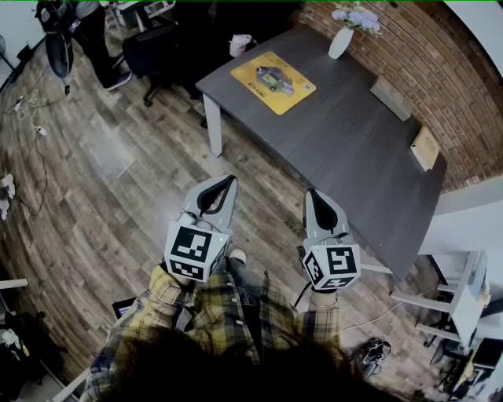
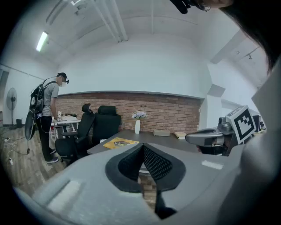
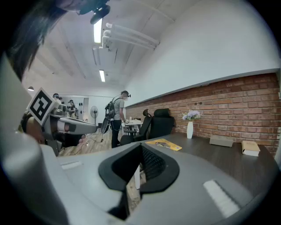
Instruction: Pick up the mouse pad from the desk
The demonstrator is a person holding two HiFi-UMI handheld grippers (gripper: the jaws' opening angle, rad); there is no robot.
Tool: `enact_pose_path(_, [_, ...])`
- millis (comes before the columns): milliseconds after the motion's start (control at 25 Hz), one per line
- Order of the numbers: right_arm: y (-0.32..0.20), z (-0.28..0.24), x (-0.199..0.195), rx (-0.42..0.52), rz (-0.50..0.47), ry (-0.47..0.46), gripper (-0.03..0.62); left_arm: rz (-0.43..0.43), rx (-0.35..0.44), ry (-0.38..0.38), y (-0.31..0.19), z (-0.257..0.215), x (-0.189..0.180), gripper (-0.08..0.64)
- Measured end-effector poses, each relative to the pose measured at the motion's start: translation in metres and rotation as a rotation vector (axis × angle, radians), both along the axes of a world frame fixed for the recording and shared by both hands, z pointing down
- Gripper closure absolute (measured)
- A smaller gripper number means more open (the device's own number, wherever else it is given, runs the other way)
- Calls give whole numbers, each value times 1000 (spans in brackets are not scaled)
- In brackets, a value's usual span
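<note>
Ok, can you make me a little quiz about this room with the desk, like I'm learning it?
1. True or false: the yellow mouse pad is already lifted off the desk.
2. What stands on the desk near the brick wall? A) a white vase with flowers B) a lamp C) a teapot
3. Are the jaws of the left hand-held gripper and the right hand-held gripper apart or together, and do they hold anything?

Key: 1. False, it lies flat on the desk. 2. A. 3. Together, and both are empty.
</note>
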State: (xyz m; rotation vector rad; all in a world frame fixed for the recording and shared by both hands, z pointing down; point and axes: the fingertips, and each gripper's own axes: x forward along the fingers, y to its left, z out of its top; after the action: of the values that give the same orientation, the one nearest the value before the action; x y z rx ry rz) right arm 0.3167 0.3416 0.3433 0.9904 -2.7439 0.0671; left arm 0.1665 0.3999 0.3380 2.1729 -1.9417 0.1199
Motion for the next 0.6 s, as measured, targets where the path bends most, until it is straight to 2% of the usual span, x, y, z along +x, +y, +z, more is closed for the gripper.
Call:
enact_pose_path(320, [-8, -2, 26, -32, -1, -87, 584, -42, 12, 2, -2, 1, 11, 557])
enact_pose_path(400, [-11, -1, 29, -47, -14, -105, 580, -49, 9, 2, -4, 2, 12, 521])
enact_pose_path(480, [-14, 1, 30, -61, -29, -115, 566, -55, 2, -1, -7, 4, 13, 497])
enact_pose_path(600, [-19, 6, 24, -90, -58, -125, 497, -71, -5, -16, -11, 6, 9, 454])
